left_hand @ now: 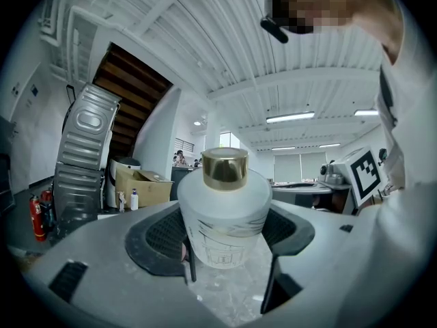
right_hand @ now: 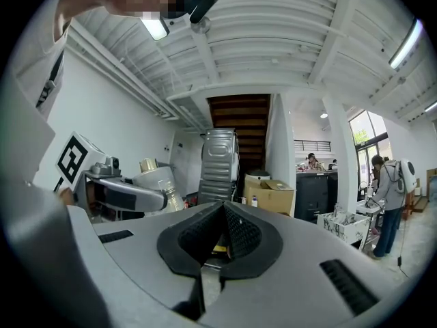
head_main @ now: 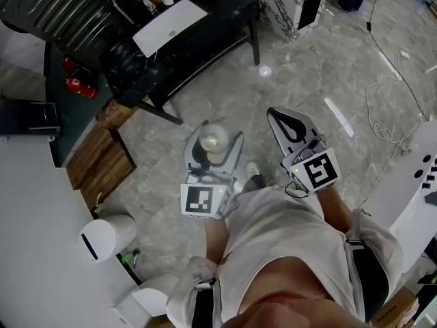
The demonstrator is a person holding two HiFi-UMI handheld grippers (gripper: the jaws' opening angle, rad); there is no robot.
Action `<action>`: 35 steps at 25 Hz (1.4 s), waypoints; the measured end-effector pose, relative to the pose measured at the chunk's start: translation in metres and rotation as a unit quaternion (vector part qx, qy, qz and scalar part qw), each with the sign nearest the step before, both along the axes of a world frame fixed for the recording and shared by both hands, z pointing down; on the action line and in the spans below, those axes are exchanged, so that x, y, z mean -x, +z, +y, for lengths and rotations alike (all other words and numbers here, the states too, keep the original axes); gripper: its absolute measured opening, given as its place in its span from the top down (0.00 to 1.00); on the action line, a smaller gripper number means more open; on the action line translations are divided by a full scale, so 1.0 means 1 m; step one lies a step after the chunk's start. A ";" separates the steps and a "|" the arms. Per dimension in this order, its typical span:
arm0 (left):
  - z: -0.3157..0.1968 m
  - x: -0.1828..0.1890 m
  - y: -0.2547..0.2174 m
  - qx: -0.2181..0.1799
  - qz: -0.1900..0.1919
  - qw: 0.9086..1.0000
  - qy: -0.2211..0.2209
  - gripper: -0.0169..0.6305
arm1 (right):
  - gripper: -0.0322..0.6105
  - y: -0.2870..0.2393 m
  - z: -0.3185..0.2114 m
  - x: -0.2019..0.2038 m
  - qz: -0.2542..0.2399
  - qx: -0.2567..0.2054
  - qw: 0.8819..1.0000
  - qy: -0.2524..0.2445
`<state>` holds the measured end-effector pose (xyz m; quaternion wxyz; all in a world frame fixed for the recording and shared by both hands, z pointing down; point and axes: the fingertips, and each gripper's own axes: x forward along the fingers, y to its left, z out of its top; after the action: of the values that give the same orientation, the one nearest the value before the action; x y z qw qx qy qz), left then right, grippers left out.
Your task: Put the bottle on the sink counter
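The bottle [head_main: 212, 142] is in the left gripper [head_main: 215, 137]. The jaws are open about as wide as the bottle and press on it from both sides, low on its body. The bottle is white and frosted, with a thin line drawing on the front. It stands straight up, and its gold cap [left_hand: 225, 167] is on top, above the jaws.

The left gripper is held out in front of the person, and its jaws point away from the body. Its marker cube [head_main: 203, 200] is just behind the bottle, on the side nearer the person. The person's white shirt [head_main: 280, 238] is behind the cube, so the bottle is close to the person's middle. Under the bottle there is only the grey floor [head_main: 300, 67], well below it.

The right gripper [head_main: 281, 117] is near the bottle, on its right side, and does not touch it. It also points away from the person, and its tip leans a little toward the bottle. Its jaws are closed, the black pads meet, and nothing is between them. Its marker cube [head_main: 317, 170] is to the right of the bottle and a bit nearer the person.

A black surface [head_main: 184, 39] stands on the floor well past the bottle, farther from the person. A white bin [head_main: 102, 236] stands on the floor well to the left of the bottle.
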<state>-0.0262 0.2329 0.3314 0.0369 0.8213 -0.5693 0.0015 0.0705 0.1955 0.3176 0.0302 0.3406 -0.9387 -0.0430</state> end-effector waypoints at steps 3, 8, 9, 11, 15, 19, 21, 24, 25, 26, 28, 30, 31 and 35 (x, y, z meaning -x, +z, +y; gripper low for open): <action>-0.014 0.017 -0.001 -0.007 -0.001 1.000 0.001 0.47 | 0.95 0.001 -0.013 0.016 0.007 0.003 1.000 0.003; -0.039 0.038 0.000 -0.006 0.010 1.000 0.004 0.47 | 0.95 0.003 -0.033 0.038 0.015 -0.008 1.000 0.007; -0.042 0.042 0.001 -0.008 0.008 1.000 0.007 0.47 | 0.95 0.003 -0.037 0.041 0.015 -0.007 1.000 0.009; -0.050 0.048 -0.001 -0.012 0.008 1.000 0.013 0.47 | 0.95 0.003 -0.044 0.049 0.013 -0.003 1.000 0.014; -0.066 0.056 -0.001 -0.008 0.012 1.000 0.020 0.47 | 0.95 0.005 -0.056 0.061 0.014 0.004 1.000 0.022; -0.082 0.061 -0.001 -0.003 0.016 0.999 0.029 0.47 | 0.95 0.008 -0.072 0.068 0.014 0.010 0.999 0.028; -0.092 0.063 0.001 -0.003 0.015 0.999 0.033 0.47 | 0.95 0.010 -0.082 0.071 0.015 0.012 0.999 0.032; -0.108 0.067 0.004 -0.003 0.012 0.999 0.033 0.47 | 0.95 0.013 -0.097 0.075 0.013 0.017 0.999 0.034; -0.113 0.069 0.005 0.000 0.012 0.999 0.030 0.47 | 0.95 0.014 -0.103 0.076 0.013 0.017 0.999 0.033; -0.119 0.071 0.006 0.002 0.013 1.000 0.028 0.47 | 0.95 0.014 -0.108 0.078 0.013 0.018 0.999 0.031; -0.130 0.074 0.007 0.004 0.013 1.000 0.024 0.47 | 0.95 0.015 -0.121 0.080 0.011 0.019 0.999 0.029; -0.143 0.076 0.007 0.004 0.014 1.000 0.021 0.47 | 0.95 0.015 -0.134 0.082 0.010 0.020 0.999 0.025; -0.150 0.076 0.006 0.004 0.015 1.000 0.020 0.47 | 0.95 0.015 -0.142 0.083 0.011 0.020 0.999 0.022; -0.182 0.078 0.010 0.008 0.010 1.000 0.019 0.47 | 0.95 0.014 -0.175 0.090 0.013 0.015 1.000 0.009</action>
<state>-0.1041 0.0511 0.3411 0.0491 0.8315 -0.5533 -0.0018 -0.0192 0.0202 0.3316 0.0476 0.3479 -0.9357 -0.0328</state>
